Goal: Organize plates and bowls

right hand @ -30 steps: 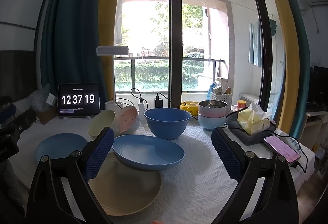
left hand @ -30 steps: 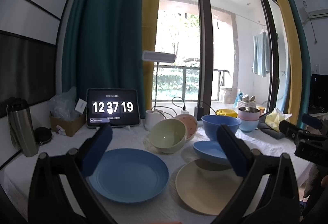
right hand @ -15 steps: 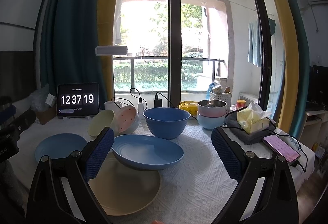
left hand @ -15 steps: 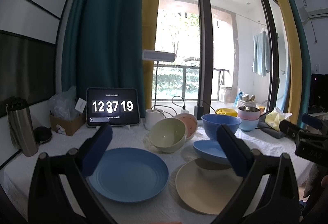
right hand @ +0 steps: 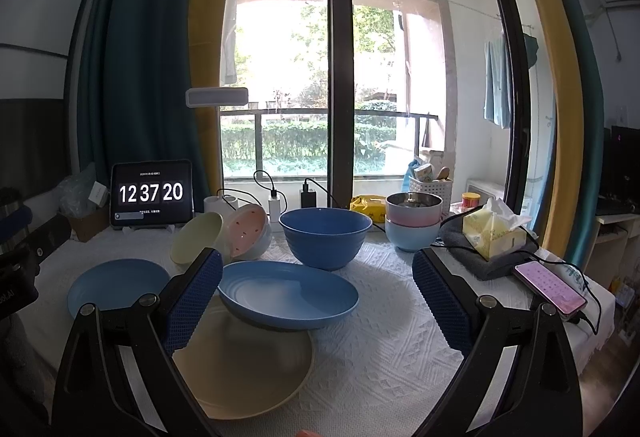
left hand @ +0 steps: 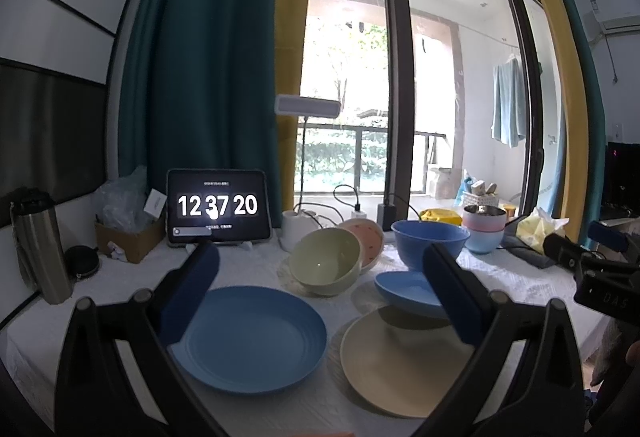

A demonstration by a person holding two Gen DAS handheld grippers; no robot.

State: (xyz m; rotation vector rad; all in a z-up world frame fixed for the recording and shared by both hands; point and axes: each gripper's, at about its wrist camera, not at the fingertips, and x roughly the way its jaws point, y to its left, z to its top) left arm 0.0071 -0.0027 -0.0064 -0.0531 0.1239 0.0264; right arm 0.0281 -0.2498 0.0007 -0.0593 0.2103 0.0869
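Plates and bowls lie scattered on the white-clothed table [right hand: 380,341] — a flat blue plate [left hand: 248,337] near left, a beige plate [right hand: 240,369] near centre with a shallow blue oval dish [right hand: 288,295] resting tilted on its far rim. Both grippers, left [left hand: 320,301] and right [right hand: 316,301], hover with jaws spread wide, empty. Best grip the dish's near rim squarely, lifting before moving, so the beige plate isn't dragged.

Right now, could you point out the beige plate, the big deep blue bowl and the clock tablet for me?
beige plate [right hand: 244,377], right wrist view, bare inner surface.
deep blue bowl [right hand: 325,243], right wrist view, front outer wall.
clock tablet [left hand: 218,206], left wrist view, screen centre.
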